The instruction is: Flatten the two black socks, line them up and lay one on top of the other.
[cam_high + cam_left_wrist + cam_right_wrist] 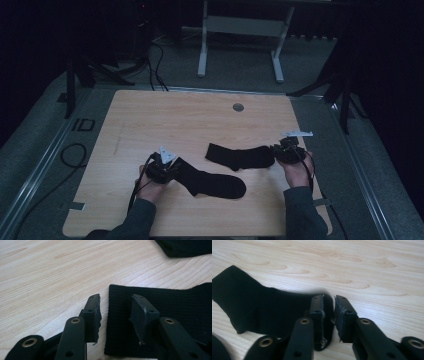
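Two black socks lie flat on a wooden desk (150, 115). The left claw (116, 315) stands open astride the cuff edge of the near sock (212, 182), gripping nothing. The right claw (334, 315), jaws slightly parted, sits at the far sock's (240, 156) end without gripping it.

We see a light wooden desk (165, 115) with a small round grey cap (238, 107) near its far edge. Two black socks lie flat on it: the near sock (210, 182) left of centre, the far sock (240, 156) towards the right.
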{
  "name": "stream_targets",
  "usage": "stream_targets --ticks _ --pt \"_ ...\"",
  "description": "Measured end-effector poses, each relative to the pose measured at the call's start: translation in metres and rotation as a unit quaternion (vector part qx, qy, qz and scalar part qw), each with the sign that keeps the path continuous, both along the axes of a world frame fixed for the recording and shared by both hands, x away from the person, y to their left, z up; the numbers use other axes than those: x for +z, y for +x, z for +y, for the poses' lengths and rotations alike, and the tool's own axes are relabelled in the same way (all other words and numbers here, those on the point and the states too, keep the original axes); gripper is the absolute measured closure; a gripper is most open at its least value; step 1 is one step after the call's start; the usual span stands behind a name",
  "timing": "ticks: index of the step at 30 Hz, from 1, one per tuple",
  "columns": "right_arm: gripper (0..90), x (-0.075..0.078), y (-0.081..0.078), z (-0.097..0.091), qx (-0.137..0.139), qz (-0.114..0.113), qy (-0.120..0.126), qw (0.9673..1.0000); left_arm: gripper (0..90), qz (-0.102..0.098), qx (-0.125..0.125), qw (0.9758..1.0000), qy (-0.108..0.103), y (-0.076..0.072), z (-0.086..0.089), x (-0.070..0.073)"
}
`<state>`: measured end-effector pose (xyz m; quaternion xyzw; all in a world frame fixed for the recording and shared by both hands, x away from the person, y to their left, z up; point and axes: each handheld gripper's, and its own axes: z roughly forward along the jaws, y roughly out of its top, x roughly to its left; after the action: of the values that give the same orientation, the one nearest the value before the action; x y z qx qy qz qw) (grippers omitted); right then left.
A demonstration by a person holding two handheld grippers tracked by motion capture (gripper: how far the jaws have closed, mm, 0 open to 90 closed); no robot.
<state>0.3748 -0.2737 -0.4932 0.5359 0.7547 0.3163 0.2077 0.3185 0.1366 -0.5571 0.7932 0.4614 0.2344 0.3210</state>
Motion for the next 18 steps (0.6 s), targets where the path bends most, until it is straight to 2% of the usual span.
stream_targets --ticks 4,10,15,18 --pt "69.8 0.003 0.0 0.005 0.013 -0.01 -0.005 0.9998 60.0 -0.001 0.0 1.0 0.0 0.0 0.0 0.0" --pt "66.4 0.002 0.002 0.029 0.062 -0.018 -0.013 0.9979 59.9 -0.001 0.0 1.0 0.0 0.0 0.0 0.0" --pt "63.7 -0.009 0.005 0.056 0.113 -0.013 -0.034 0.993 59.9 -0.002 -0.001 1.0 -0.001 0.0 0.001 0.001" --pt "61.5 -0.014 0.008 0.07 0.133 -0.008 -0.035 0.9905 60.0 -0.001 0.001 1.0 0.001 0.0 0.001 0.001"
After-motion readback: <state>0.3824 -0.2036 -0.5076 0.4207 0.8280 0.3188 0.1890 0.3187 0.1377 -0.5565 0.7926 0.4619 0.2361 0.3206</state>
